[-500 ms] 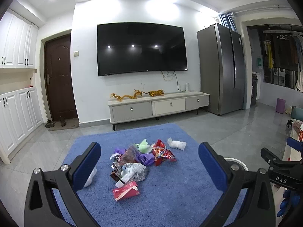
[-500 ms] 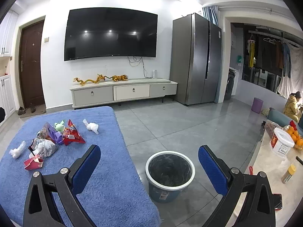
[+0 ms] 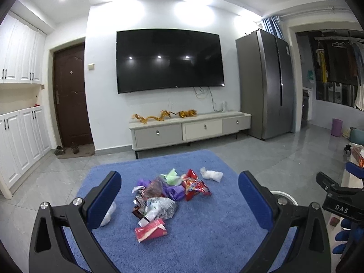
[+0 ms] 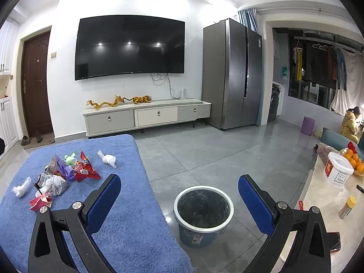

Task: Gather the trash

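A heap of trash lies on a blue rug [image 3: 204, 238]: a red snack bag [image 3: 195, 185], purple wrappers [image 3: 175, 191], a silver crumpled bag [image 3: 162, 207], a red flat packet [image 3: 151, 227], a green scrap [image 3: 171, 177] and a white tissue wad [image 3: 211, 174]. Another white wad [image 3: 109, 211] lies by my left finger. My left gripper [image 3: 179, 202] is open and empty, held above the heap. My right gripper [image 4: 179, 204] is open and empty, above the rug's right edge, with a blue trash bin [image 4: 203, 212] between its fingers. The heap [image 4: 66, 173] lies at the left in the right wrist view.
A TV cabinet [image 3: 191, 129] and a grey fridge [image 3: 266, 84] stand at the far wall. A table [image 4: 323, 207] at the right holds a white basket [image 4: 339, 170], oranges and a spice jar [image 4: 347, 207]. Grey tiled floor [image 4: 216, 150] surrounds the rug. A person [image 4: 351, 122] sits far right.
Both grippers have hardly moved; the views are almost the same as half a second ago.
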{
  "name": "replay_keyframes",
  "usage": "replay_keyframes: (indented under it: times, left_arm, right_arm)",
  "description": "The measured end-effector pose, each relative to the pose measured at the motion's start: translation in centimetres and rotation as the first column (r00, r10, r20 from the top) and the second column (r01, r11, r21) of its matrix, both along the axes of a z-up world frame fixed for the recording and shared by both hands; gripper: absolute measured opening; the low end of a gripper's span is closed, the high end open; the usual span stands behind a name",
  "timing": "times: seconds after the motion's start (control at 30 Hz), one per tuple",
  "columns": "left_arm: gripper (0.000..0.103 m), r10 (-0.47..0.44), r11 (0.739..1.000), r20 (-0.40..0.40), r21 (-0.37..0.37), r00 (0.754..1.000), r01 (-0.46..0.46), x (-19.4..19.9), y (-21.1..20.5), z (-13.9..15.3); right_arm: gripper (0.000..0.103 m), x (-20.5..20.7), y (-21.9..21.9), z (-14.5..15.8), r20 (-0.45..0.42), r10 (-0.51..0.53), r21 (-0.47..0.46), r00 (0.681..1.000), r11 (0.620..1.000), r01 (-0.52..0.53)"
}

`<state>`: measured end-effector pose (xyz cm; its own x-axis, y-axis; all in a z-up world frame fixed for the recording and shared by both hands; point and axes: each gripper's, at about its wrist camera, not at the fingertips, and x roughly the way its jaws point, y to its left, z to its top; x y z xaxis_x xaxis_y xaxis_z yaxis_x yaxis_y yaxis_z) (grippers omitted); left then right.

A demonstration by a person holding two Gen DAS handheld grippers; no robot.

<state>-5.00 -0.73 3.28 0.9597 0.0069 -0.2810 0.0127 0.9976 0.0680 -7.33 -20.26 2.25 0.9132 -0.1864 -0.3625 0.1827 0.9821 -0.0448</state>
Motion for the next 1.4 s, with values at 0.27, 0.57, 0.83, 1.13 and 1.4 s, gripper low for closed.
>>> replay_keyframes:
  times: [0.27,0.57,0.83,1.13,1.4]
  left_arm:
    - [0.103,0.002,1.000,-0.008,0.006,1.000,-0.002,0.1,-0.2,-0.2]
    - [0.103,0.004,1.000,-0.001,0.010,1.000,-0.004,0.0,-0.1,-0.3]
    - [0.103,-0.024,1.000,-0.011,0.008,1.000,0.024,0.1,-0.2,-0.5]
    - [0.103,-0.061,0.998,-0.058,-0.017,0.996,0.060,1.1,-0.6,-1.8]
    - [0.103,-0.265,0.962,-0.133,0.024,0.955,0.271,0.7,-4.5,-4.7]
  right_arm:
    - [0.103,0.5,0.8,-0.4,-0.085,0.026,0.004,0.996,1.000,-0.025]
    - [0.103,0.1,0.7,-0.3,-0.083,0.020,0.025,0.996,1.000,-0.018]
    - [0.103,0.2,0.9,-0.2,-0.055,-0.005,-0.011,0.998,1.000,0.004]
    - [0.103,0.4,0.5,-0.7,-0.060,0.000,0.024,0.998,1.000,0.001]
    - [0.103,1.2,0.2,-2.2,-0.124,-0.001,0.026,0.992,1.000,0.004]
